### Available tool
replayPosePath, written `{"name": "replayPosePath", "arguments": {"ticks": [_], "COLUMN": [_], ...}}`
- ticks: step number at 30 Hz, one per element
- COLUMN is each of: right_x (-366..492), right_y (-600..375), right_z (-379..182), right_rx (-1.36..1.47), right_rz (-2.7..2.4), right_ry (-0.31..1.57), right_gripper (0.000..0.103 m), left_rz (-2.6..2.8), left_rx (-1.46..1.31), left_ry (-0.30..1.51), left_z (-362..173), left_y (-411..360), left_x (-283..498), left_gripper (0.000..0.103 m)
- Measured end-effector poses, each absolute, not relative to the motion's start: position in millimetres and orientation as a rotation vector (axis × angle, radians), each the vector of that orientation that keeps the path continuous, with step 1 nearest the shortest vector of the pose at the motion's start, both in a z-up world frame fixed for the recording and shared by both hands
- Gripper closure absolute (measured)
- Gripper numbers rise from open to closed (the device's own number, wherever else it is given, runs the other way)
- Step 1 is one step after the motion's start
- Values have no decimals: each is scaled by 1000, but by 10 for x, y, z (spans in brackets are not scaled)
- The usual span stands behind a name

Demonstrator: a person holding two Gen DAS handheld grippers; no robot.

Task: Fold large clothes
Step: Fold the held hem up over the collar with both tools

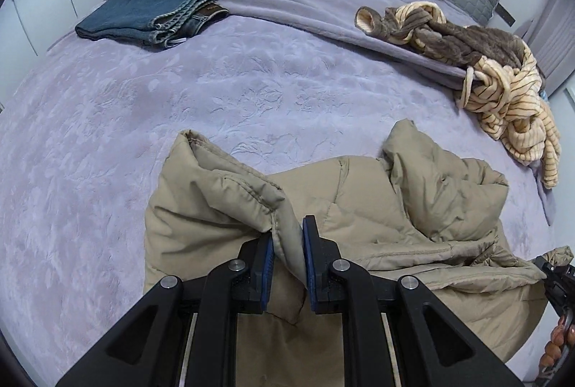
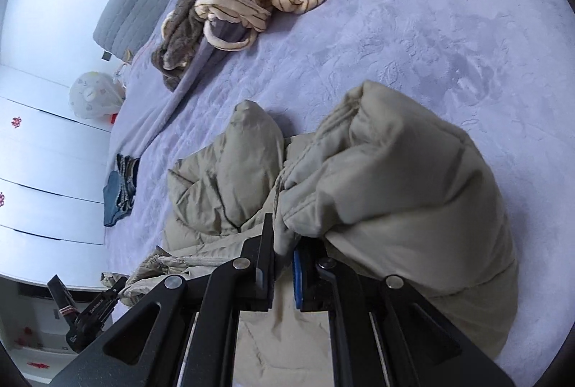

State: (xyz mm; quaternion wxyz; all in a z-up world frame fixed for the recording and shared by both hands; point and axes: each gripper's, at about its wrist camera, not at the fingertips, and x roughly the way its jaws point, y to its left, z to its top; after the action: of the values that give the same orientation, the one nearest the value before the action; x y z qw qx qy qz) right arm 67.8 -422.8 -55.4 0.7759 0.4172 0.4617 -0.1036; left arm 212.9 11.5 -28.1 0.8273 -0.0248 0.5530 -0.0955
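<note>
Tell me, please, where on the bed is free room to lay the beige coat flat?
The widest bare patch of the bed lies left of the coat, running up to the jeans. A second strip lies between the coat and the blanket fold. The right side is crowded: the striped robe lies close beside the coat.
</note>
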Motion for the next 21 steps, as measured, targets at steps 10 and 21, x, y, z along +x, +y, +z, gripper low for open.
{"name": "replayPosePath", "arguments": {"ticks": [10,21], "right_x": [933,877], "right_y": [-4359,-4341], "right_z": [-1053,-789], "right_rx": [956,907], "right_rz": [-258,-195], "right_ry": [1060,997], "right_gripper": [93,17], "left_rz": [-188,-208], "left_rx": [57,70], "left_ry": [1213,1124], "left_z": [-811,-535], "left_y": [-152,14], "left_x": [2464,2327], "left_gripper": [86,0]}}
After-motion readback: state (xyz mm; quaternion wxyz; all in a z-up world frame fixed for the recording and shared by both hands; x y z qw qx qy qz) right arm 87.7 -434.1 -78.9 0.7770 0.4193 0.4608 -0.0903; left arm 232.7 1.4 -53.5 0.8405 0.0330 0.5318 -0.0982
